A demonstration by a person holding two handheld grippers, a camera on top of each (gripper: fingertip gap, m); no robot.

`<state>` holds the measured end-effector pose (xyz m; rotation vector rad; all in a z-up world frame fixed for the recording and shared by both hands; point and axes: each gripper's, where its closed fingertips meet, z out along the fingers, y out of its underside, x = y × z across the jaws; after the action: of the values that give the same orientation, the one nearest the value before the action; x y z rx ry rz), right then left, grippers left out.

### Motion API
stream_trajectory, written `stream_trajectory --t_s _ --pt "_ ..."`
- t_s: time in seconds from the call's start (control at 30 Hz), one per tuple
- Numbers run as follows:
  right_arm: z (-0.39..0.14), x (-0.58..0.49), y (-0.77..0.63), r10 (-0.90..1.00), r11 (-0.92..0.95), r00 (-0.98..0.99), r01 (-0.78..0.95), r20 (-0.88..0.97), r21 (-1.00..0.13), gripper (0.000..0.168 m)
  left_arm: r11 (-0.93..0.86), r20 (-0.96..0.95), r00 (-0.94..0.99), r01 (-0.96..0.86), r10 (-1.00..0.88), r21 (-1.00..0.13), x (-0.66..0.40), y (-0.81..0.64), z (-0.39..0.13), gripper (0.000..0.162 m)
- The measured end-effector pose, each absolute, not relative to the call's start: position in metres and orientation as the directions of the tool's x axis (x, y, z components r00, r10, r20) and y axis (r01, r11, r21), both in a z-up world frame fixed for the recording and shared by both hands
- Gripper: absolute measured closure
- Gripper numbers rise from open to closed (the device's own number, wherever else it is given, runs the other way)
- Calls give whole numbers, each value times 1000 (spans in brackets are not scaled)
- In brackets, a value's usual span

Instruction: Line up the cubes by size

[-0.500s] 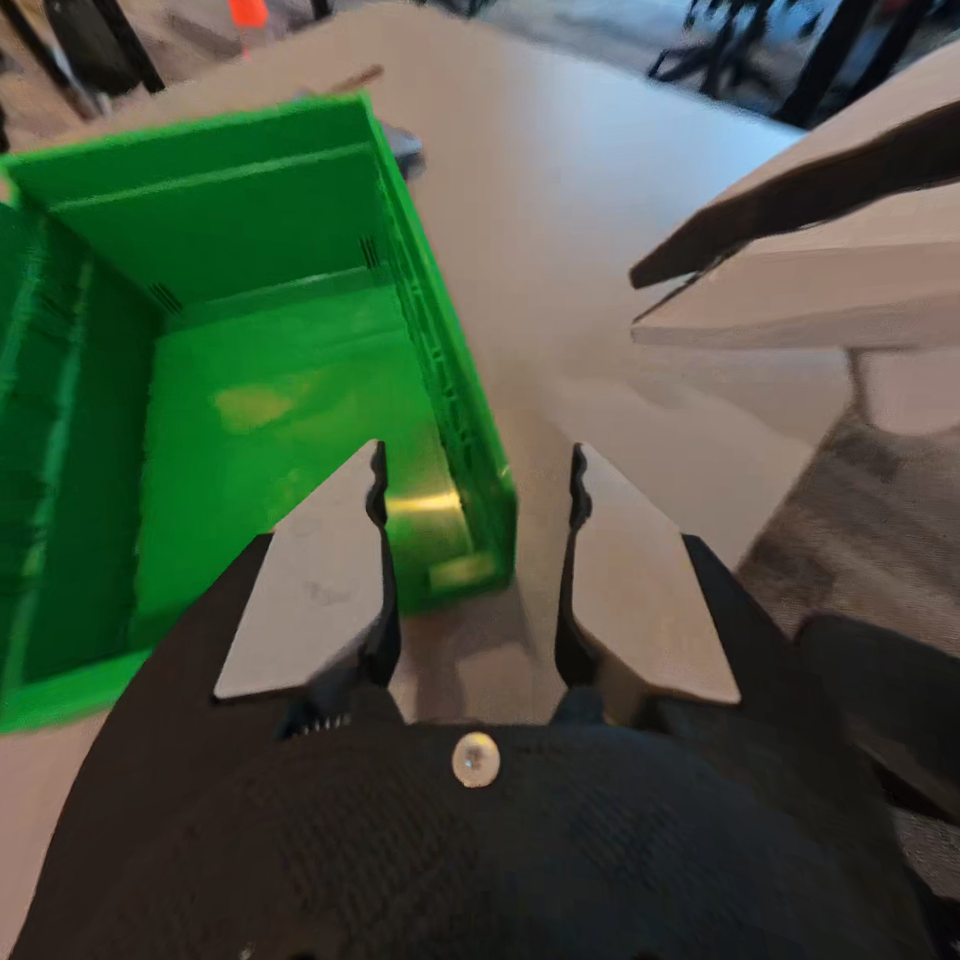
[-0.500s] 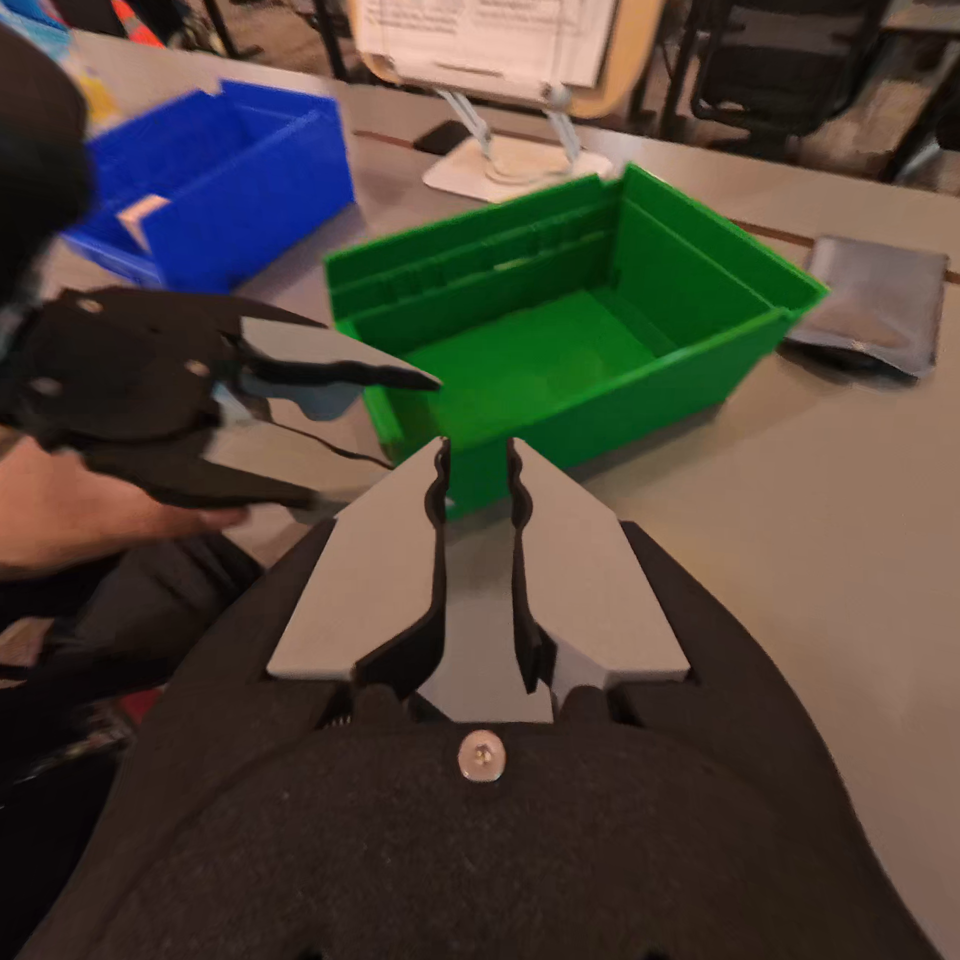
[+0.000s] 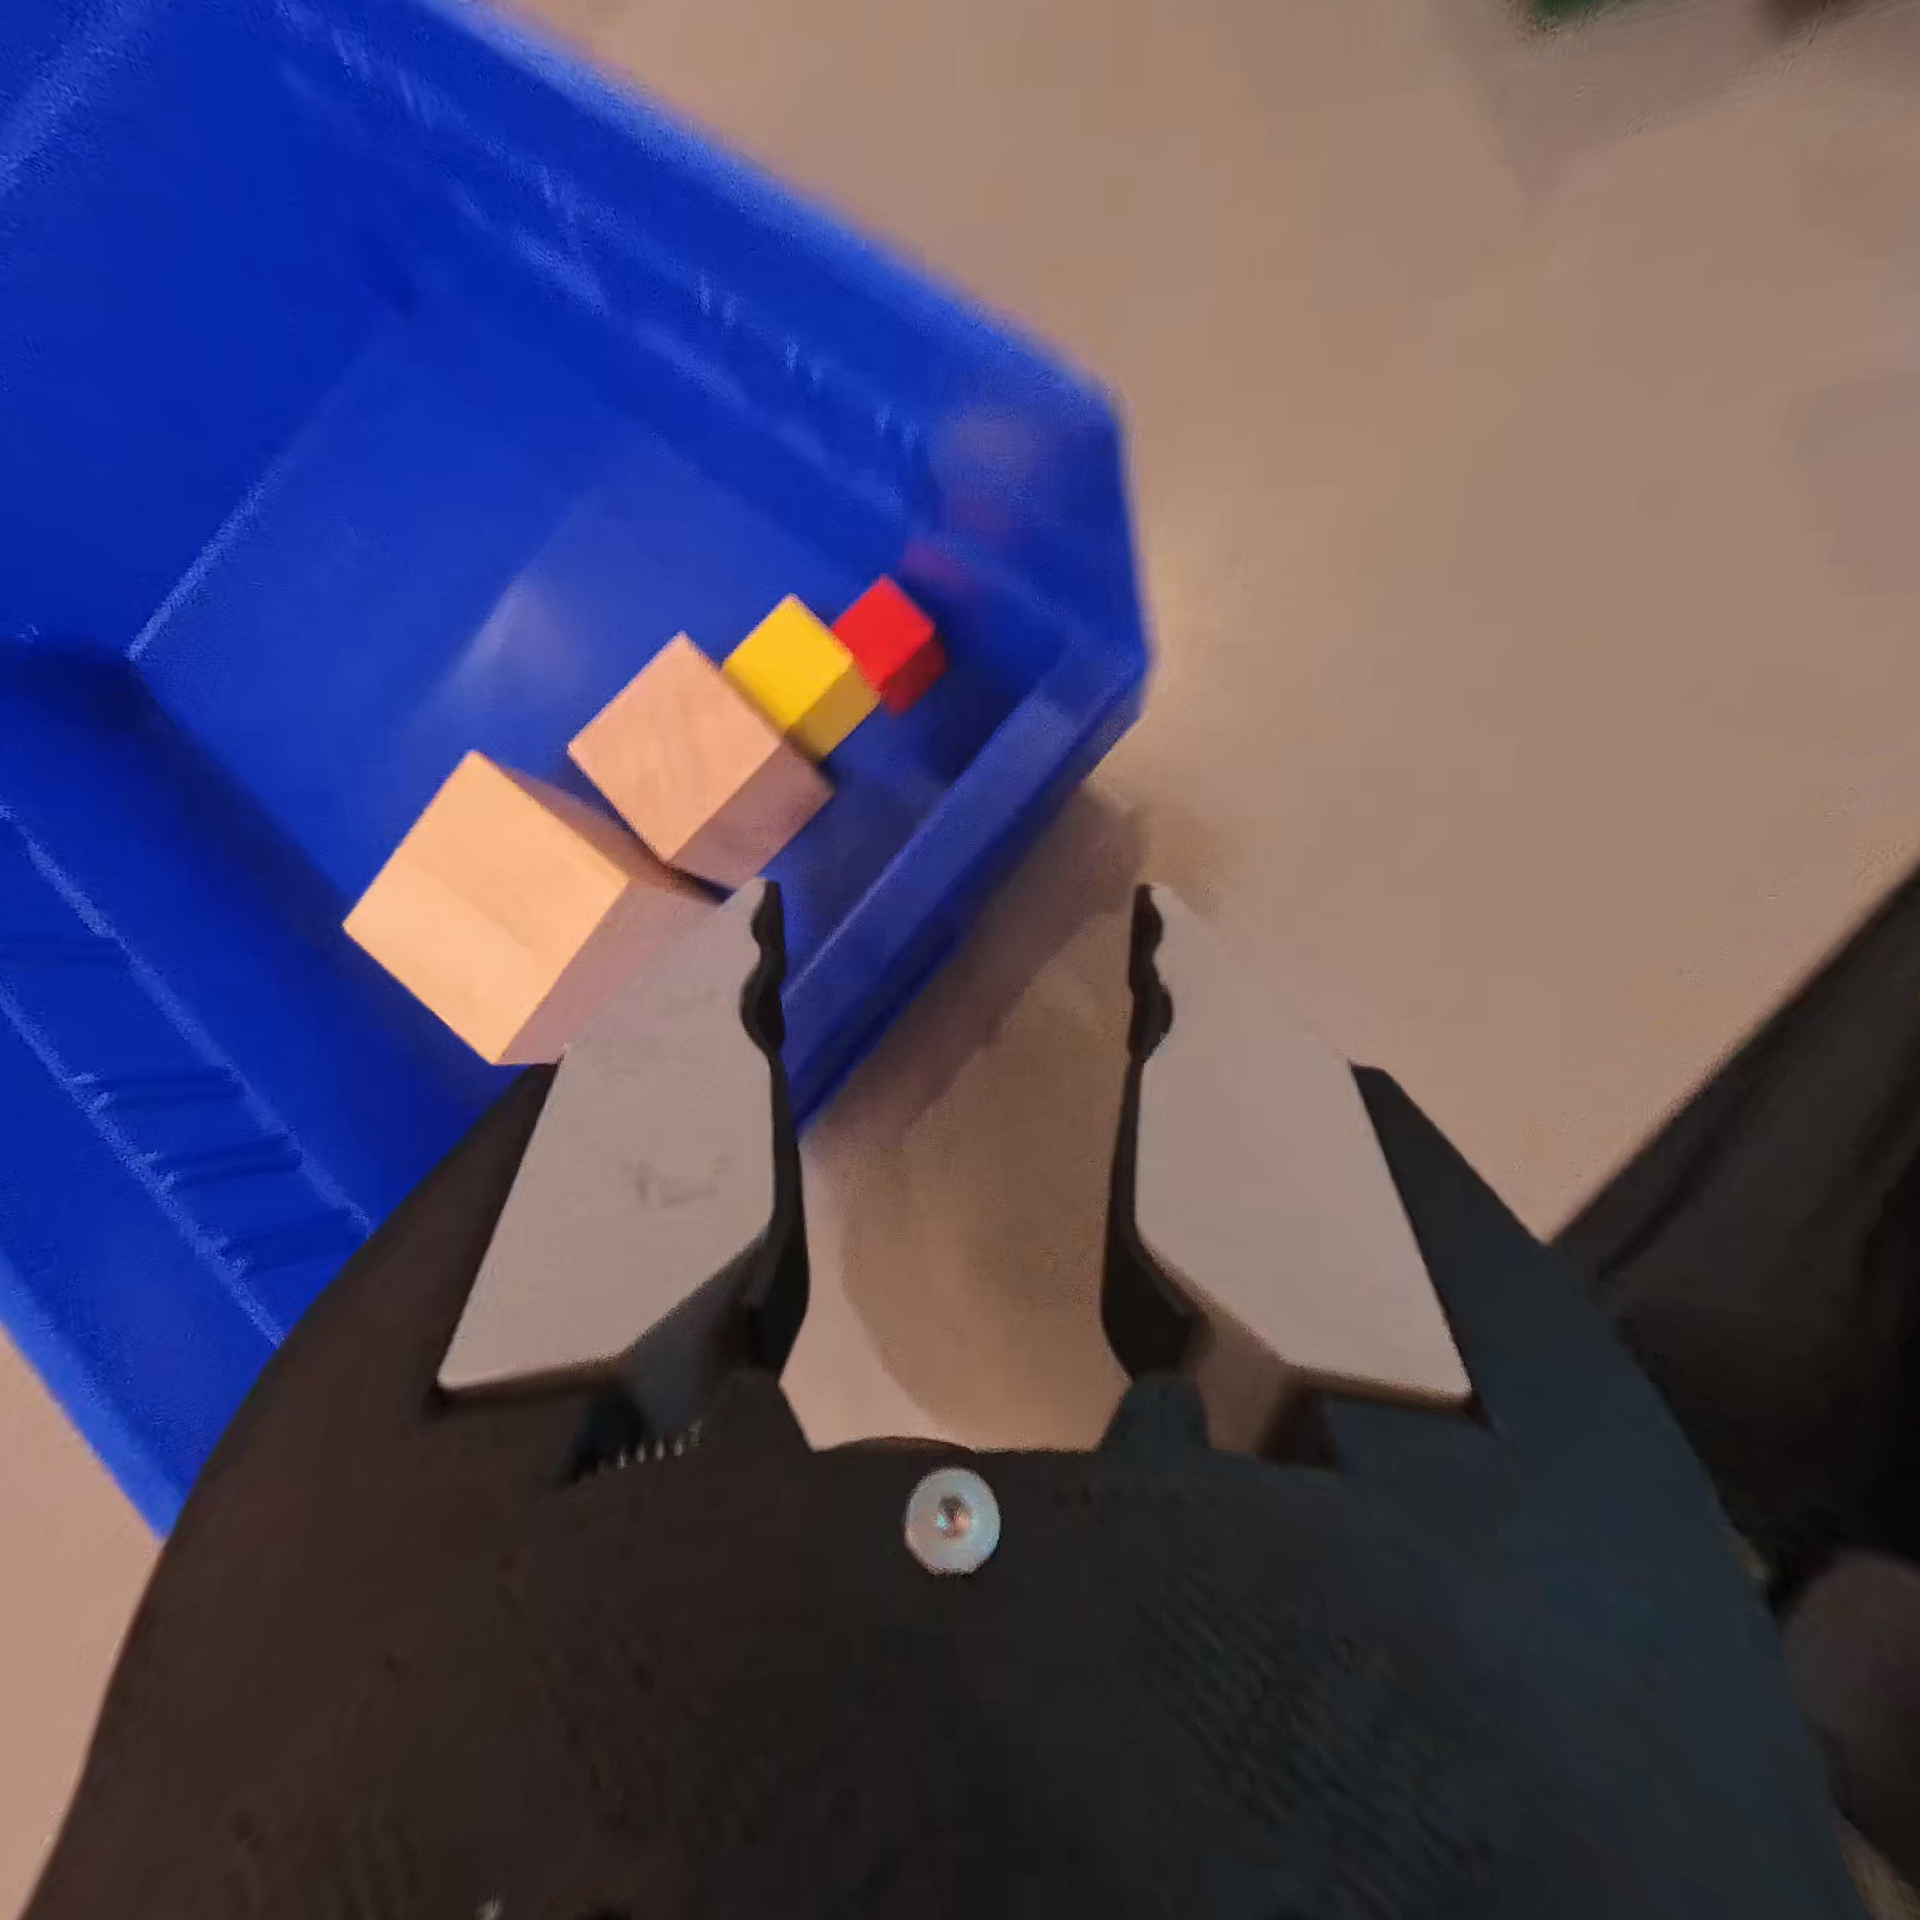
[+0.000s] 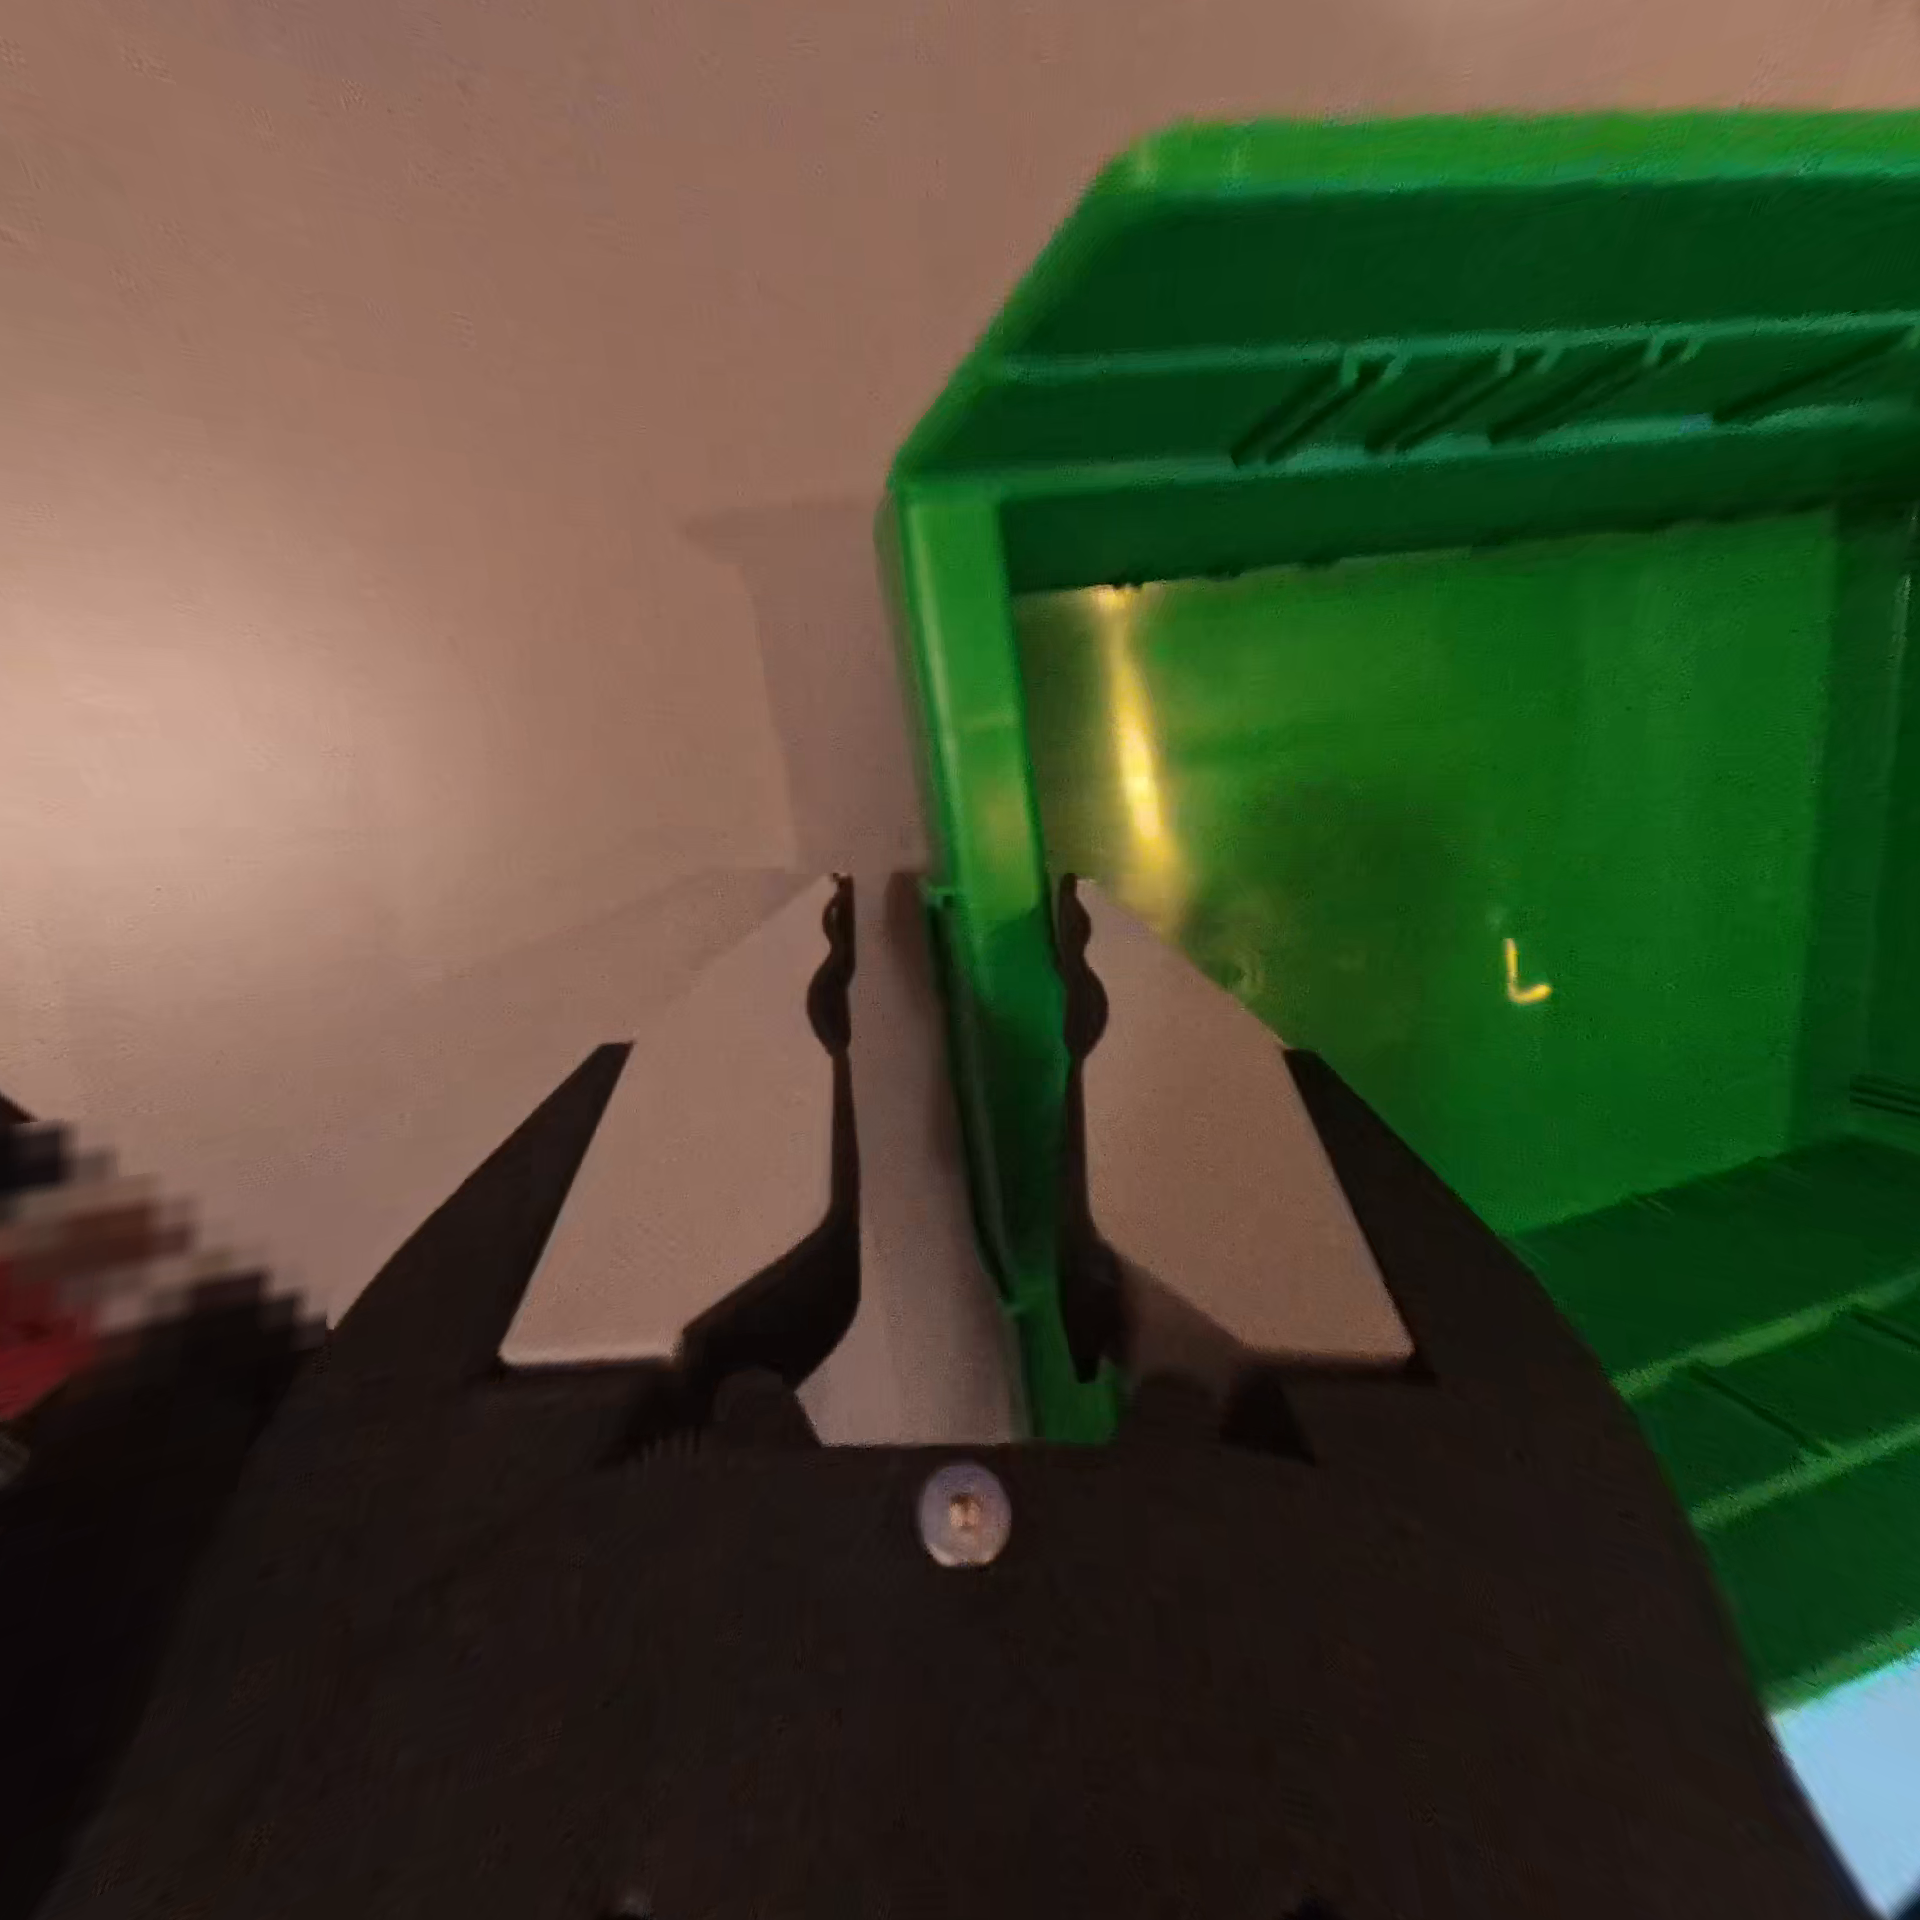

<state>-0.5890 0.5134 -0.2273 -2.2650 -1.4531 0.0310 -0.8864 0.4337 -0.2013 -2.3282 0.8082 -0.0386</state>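
A blue bin (image 3: pixel 644 312) holds a diagonal row of touching cubes: a large wooden cube (image 3: pixel 488 904), a smaller wooden cube (image 3: pixel 691 764), a yellow cube (image 3: pixel 795 670) and a smaller red cube (image 3: pixel 888 639). My left gripper (image 3: pixel 951 904) is open and empty above the bin's near right corner. Its left finger (image 3: pixel 665 1122) covers part of the large cube. My right gripper (image 4: pixel 951 894) is open and straddles the left wall of a green bin (image 4: pixel 961 686). The wall lies against the right finger, with a gap at the left one. No cubes show in the green bin.
Both bins stand on a beige table (image 3: pixel 1455 520), which also shows in the right wrist view (image 4: pixel 364 520). The table's edge and a dark area (image 3: pixel 1787 1195) lie at the lower right of the left wrist view. A mosaic patch sits at the lower left of the right wrist view.
My left gripper has swung from over the green bin to over the blue bin with the cubes. My right gripper has moved down to the green bin's wall and its jaws have widened.
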Motion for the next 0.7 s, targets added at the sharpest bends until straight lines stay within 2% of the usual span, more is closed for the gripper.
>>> stream_trajectory --t_s 0.03,0.07,0.1,0.17,0.3,0.37,0.57,0.7 --pt "-233 -574 516 874 -325 414 888 255 -326 144 -601 -203 784 -590 -587 -540 -892 437 -217 99" --pt "-240 -561 511 894 -314 386 902 227 -297 145 -603 -242 755 -639 -609 -478 -898 440 -230 103" --pt "-241 -548 507 906 -321 382 901 183 -291 145 -595 -310 728 -682 -612 -425 -906 446 -237 115" --pt "-242 -511 498 927 -329 363 909 96 -255 140 -574 -349 681 -731 -643 -369 -911 447 -238 124" --pt "-242 -428 501 932 -346 360 918 42 -194 120 -592 -310 686 -726 -659 -350 -935 431 -238 124" --pt "-241 -399 512 928 -351 368 918 65 -182 129 -611 -290 709 -703 -643 -364 -946 422 -238 123" --pt "-240 -381 541 928 -291 341 917 153 -273 130 -685 -322 783 -621 -532 -381 -948 413 -237 124" --pt "-240 -386 545 941 -245 298 928 164 -282 134 -595 -368 689 -725 -625 -347 -940 414 -237 131"
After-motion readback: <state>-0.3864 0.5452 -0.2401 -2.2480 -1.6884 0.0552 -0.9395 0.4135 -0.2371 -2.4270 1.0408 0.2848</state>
